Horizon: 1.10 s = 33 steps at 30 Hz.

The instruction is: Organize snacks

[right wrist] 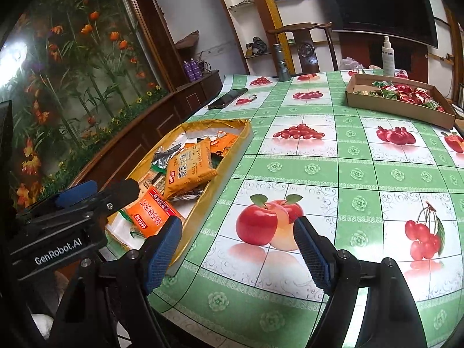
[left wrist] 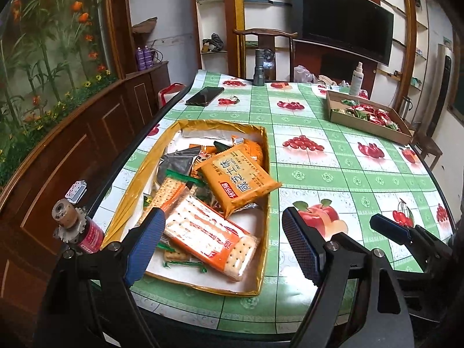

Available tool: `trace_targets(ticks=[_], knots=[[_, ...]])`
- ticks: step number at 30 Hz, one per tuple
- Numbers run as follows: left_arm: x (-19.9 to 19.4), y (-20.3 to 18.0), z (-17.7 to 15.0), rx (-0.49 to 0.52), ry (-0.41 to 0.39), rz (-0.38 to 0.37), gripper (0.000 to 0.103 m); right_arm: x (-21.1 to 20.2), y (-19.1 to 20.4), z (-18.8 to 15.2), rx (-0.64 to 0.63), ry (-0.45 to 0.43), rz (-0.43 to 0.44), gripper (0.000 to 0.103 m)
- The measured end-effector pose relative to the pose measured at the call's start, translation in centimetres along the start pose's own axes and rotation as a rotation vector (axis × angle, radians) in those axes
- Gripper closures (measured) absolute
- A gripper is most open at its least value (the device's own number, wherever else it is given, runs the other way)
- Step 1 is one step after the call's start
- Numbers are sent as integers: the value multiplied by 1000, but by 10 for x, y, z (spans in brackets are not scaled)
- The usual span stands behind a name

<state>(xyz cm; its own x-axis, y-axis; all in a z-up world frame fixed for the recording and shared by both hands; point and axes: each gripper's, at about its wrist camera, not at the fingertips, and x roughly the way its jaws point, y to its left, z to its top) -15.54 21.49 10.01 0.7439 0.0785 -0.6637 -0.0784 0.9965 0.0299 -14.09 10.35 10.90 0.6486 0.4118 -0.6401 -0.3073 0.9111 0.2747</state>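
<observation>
A gold-rimmed tray (left wrist: 265,203) at the table's near left holds several snack packs: an orange biscuit pack (left wrist: 240,179) on top and a clear cracker pack with orange print (left wrist: 211,240) at the front. The tray also shows in the right wrist view (right wrist: 229,156). A brown cardboard box (left wrist: 342,116) with red and green wrapped snacks stands at the far right; it also shows in the right wrist view (right wrist: 400,110). My left gripper (left wrist: 223,232) is open and empty above the tray's near end. My right gripper (right wrist: 237,240) is open and empty over the tablecloth, right of the tray.
A green fruit-print cloth covers the table (left wrist: 319,174). A black phone (left wrist: 204,95), a metal flashlight (left wrist: 259,68) and a white spray bottle (left wrist: 356,78) stand at the far side. A wooden chair (left wrist: 266,49) is behind the table. A wooden cabinet (left wrist: 72,150) runs along the left.
</observation>
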Motion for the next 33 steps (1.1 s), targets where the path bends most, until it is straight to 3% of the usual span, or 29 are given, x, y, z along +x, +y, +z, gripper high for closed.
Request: trace_targets(ticks=[33], knots=[[15,6,-11,-6,42,-27,20,14,9,-9,-22,46,-20,22]])
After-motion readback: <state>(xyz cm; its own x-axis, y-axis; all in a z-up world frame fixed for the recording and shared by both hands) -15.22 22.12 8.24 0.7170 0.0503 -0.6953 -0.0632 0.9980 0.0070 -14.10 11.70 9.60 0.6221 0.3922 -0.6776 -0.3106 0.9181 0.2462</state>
